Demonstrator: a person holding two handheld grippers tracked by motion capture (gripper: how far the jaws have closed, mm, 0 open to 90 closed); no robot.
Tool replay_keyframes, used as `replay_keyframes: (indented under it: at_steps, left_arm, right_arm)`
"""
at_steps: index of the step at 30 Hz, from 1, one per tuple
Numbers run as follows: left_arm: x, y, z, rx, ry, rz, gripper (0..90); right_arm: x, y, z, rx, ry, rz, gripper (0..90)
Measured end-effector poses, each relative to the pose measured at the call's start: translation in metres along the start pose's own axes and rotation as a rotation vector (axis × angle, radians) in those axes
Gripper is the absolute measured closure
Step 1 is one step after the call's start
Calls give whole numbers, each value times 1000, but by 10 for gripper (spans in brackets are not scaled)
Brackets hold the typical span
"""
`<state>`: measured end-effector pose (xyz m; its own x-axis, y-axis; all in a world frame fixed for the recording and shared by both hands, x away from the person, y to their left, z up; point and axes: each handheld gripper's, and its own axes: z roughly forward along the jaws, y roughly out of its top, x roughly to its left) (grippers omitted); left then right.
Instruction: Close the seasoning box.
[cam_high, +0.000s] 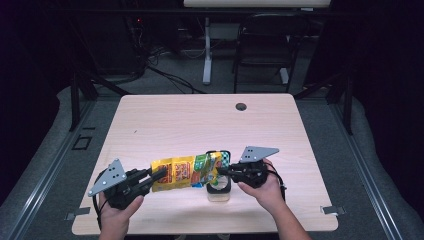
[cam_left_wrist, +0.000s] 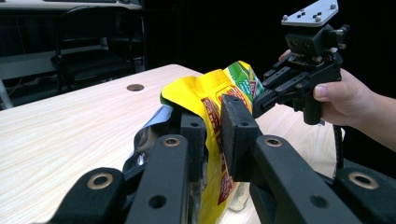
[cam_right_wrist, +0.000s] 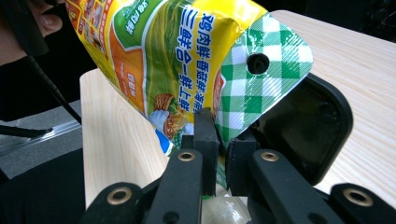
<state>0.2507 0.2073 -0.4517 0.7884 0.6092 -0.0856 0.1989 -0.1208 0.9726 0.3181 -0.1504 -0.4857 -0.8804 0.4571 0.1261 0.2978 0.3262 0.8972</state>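
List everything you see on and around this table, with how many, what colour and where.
Packet: one, yellow with a green checked top, held up between both grippers near the table's front edge.
Container: one, clear with a black lid, standing under the packet's right end.
Table: one, light wood, centre; a dark round hole near its far edge.
Chair: one, black, behind the table.
Left hand-held gripper: one, black, closing on the packet's left end.
Right hand-held gripper: one, black, shut on the checked end.
Hands: two, at the front edge, left hand, right hand.
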Motion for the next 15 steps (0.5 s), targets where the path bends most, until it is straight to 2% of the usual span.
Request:
replay_keyframes:
  at_steps: [11, 13, 14, 15]
  left_arm:
    - [-2, 10, 4, 4, -5, 36, 823]
    - [-3, 11, 5, 5, -2, 39, 825]
    - [-4, 12, 5, 3, 12, 40, 825]
    - [-3, 12, 5, 6, -5, 41, 825]
  right_arm:
    - [-2, -2, 0, 11, -18, -1, 859]
    - [-2, -3, 0, 19, -23, -7, 859]
    - [-2, -3, 0, 22, -23, -6, 859]
    - [-2, -3, 0, 22, -20, -4, 858]
